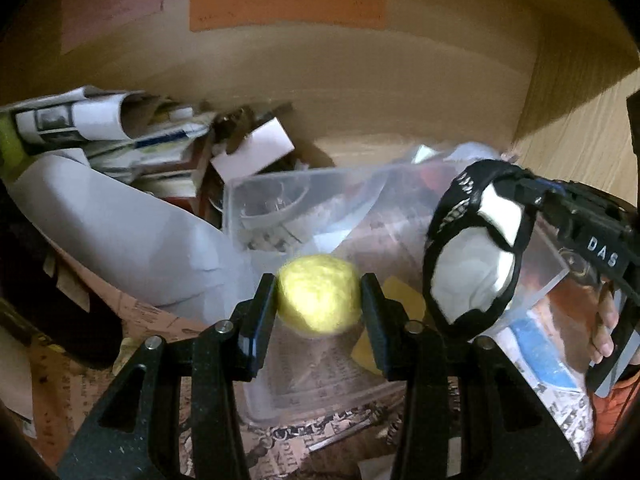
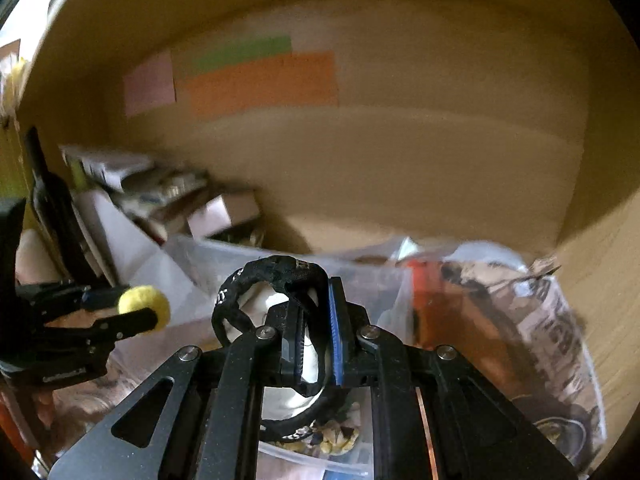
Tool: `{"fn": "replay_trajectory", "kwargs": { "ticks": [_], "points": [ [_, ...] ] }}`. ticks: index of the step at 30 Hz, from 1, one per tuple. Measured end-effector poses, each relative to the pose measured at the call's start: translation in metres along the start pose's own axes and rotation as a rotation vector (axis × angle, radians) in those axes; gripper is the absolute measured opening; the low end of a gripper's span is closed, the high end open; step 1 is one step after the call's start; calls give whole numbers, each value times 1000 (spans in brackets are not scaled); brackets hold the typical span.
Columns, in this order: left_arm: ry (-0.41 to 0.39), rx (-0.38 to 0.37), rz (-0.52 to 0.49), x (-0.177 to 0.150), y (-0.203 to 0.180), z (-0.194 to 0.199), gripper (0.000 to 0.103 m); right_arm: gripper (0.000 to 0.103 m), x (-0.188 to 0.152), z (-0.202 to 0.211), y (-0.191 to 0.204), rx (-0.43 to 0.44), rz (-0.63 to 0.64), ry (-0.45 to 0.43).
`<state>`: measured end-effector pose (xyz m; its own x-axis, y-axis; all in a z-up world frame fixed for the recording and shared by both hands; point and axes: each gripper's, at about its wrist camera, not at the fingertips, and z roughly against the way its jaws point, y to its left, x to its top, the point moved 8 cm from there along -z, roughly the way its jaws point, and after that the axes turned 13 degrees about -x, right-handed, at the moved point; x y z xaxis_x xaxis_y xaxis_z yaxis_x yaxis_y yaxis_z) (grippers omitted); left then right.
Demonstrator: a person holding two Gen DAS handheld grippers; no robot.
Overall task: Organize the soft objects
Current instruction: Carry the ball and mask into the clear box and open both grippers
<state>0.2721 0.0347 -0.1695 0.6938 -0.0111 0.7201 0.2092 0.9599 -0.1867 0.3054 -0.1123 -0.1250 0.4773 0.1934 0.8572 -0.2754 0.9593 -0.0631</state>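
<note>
My left gripper (image 1: 319, 300) is shut on a fuzzy yellow ball (image 1: 318, 294) and holds it above a clear plastic box (image 1: 288, 188). It also shows at the left of the right wrist view (image 2: 140, 312), with the yellow ball (image 2: 146, 304) between its fingers. My right gripper (image 2: 314, 320) is shut on a black fabric band with white lettering (image 2: 256, 280) that wraps a white soft object (image 2: 264, 300). In the left wrist view the right gripper (image 1: 520, 196) holds the band (image 1: 452, 208) and the white soft object (image 1: 468, 276) over the box's right side.
A beige wall (image 1: 360, 80) with pink, green and orange paper notes (image 1: 288, 0) stands behind. A pile of papers and booklets (image 1: 120, 136) lies at the left. A clear bag with printed paper (image 2: 520, 320) sits at the right. Newsprint (image 1: 320, 432) covers the surface.
</note>
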Motion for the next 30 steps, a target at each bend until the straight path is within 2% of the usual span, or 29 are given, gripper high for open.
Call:
{"fn": "replay_trajectory", "kwargs": {
  "ticks": [8, 10, 12, 13, 17, 18, 21, 25, 27, 30],
  "points": [
    [26, 11, -21, -3, -3, -9, 45, 14, -25, -26, 9, -2, 70, 128],
    [28, 5, -17, -3, -4, -8, 50, 23, -28, -29, 9, -20, 85, 142],
    [22, 1, -12, -3, -5, -6, 55, 46, -31, -29, 9, -22, 98, 160],
    [17, -3, -11, -3, -6, -4, 55, 50, -31, -28, 9, -23, 99, 159],
    [2, -17, -11, -2, -10, 9, 58, 63, -30, -15, 10, -34, 129, 143],
    [-10, -18, -10, -1, -11, 15, 66, 71, -28, -10, 10, -36, 133, 131],
    [-62, -18, -10, 2, -14, 37, 76, 84, -20, 6, 9, -46, 129, 76],
    [-119, -21, -12, 5, -18, 64, 95, 88, -11, 30, 12, -24, 116, 20],
    [-147, -19, -14, 4, -20, 78, 100, 97, -10, 46, 11, -13, 102, -9],
    [-159, -27, -23, -2, -26, 93, 102, 99, -12, 63, 12, -2, 94, -38]
  ]
}}
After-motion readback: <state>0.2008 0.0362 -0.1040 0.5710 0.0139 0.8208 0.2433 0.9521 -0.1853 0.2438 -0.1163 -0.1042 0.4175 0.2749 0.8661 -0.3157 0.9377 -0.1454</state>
